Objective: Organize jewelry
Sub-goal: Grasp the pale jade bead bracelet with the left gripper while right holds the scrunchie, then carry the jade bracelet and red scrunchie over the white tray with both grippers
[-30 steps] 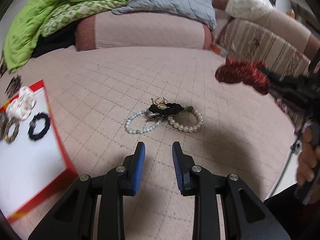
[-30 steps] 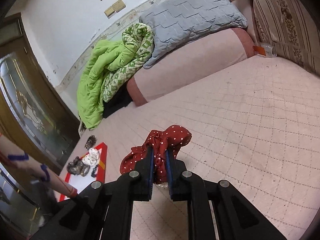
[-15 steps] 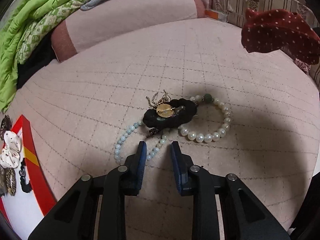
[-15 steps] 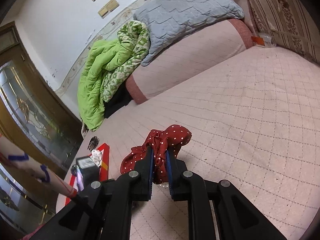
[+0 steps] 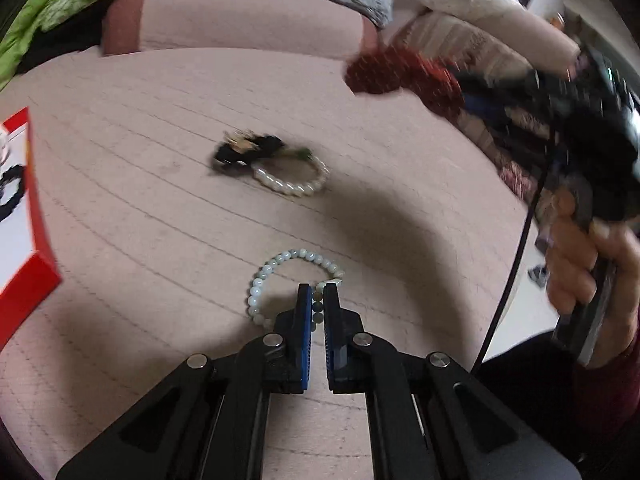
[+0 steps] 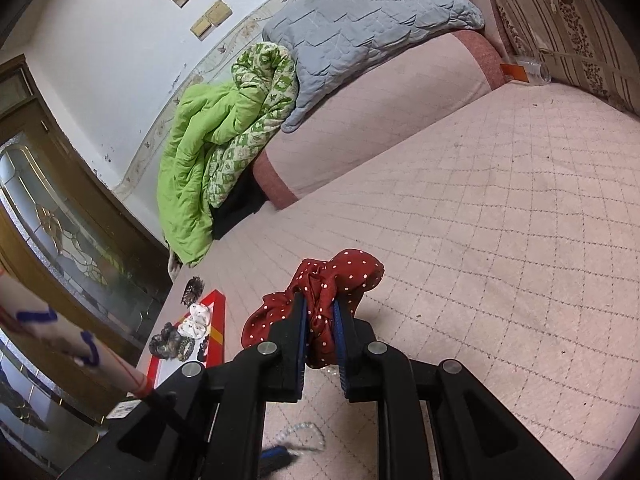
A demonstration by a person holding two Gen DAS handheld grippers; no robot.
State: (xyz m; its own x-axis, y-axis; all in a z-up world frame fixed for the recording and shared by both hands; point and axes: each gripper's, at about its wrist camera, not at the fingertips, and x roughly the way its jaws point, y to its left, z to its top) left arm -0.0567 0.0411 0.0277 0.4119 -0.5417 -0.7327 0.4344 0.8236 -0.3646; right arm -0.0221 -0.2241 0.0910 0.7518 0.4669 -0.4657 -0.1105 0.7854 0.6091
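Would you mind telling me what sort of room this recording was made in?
Most likely a bedroom: the work surface is a quilted pink mattress, with a folded green comforter and a grey quilted blanket piled against the wall.

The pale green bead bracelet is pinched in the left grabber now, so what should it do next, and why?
Probably lift it a little and swing left toward the red-edged tray. The left gripper is shut on the pale green bracelet, which lies apart from the pearl bracelet and black hair tie, so nothing should drag along. Other pieces already sit on that tray.
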